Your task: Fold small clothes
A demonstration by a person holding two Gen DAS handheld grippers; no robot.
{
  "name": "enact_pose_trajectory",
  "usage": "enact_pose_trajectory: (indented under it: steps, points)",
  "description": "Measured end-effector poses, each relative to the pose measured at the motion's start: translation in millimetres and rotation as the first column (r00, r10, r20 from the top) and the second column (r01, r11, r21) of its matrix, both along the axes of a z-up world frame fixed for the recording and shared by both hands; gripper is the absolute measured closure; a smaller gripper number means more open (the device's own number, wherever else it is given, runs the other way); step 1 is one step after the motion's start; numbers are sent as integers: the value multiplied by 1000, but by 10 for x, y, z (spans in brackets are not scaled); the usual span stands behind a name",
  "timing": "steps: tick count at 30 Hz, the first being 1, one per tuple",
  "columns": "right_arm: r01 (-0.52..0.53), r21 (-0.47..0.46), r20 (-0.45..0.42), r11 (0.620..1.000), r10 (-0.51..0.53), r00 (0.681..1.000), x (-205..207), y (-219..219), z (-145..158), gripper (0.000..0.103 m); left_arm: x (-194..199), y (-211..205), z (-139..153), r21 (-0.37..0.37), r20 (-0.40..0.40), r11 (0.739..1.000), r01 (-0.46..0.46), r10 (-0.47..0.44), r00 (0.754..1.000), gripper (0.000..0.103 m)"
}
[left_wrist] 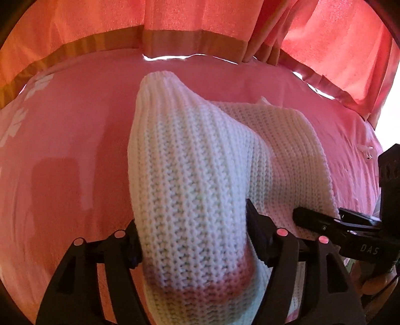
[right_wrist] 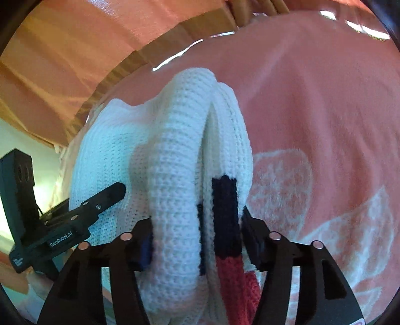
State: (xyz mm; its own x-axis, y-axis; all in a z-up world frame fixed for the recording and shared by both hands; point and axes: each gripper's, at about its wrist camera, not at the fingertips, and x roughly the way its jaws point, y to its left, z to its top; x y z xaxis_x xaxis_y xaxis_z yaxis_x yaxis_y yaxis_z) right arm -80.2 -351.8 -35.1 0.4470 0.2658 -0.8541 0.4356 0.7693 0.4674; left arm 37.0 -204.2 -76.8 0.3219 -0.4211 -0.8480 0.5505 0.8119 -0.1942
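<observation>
Pink bedsheet (left_wrist: 75, 140) with white floral print, orange-pink curtain (left_wrist: 175, 17) behind

1. A knit garment (left_wrist: 190, 175) is spread on a bedsheet (left_wrist: 75, 140), with one bunched fold raised above the rest.
2. That fold is clamped between the fingers of the left gripper (left_wrist: 192, 240).
3. Another bunched fold (right_wrist: 190, 175) is clamped between the fingers of the right gripper (right_wrist: 197, 240).
4. The right gripper is seen to the right of the left one, its finger lying over the garment.
5. A curtain (left_wrist: 175, 22) is hung behind the bedsheet's far edge.
</observation>
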Motion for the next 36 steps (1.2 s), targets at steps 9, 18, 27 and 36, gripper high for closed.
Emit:
enact_pose_trajectory:
  steps: [9, 18, 27, 36]
  points:
    - [-1, 36, 16, 999, 1, 1000, 27, 47, 37, 58, 11, -8, 14, -5, 2, 1000, 24, -24, 1000, 49]
    - [-37, -163, 242, 986, 77, 967, 49, 606, 1110, 63, -93, 334, 681, -115, 85, 990, 77, -68, 994, 60]
    - [-1, -278, 574, 960, 167, 802, -81, 1200, 2605, 63, -455, 1258, 2311, -253, 460, 952, 171, -37, 887, 59]
    - [-101, -284, 614, 953, 262, 745, 764, 1630, 2743, 61, -34, 1859, 2622, -286, 523, 954, 87, 80, 848, 53]
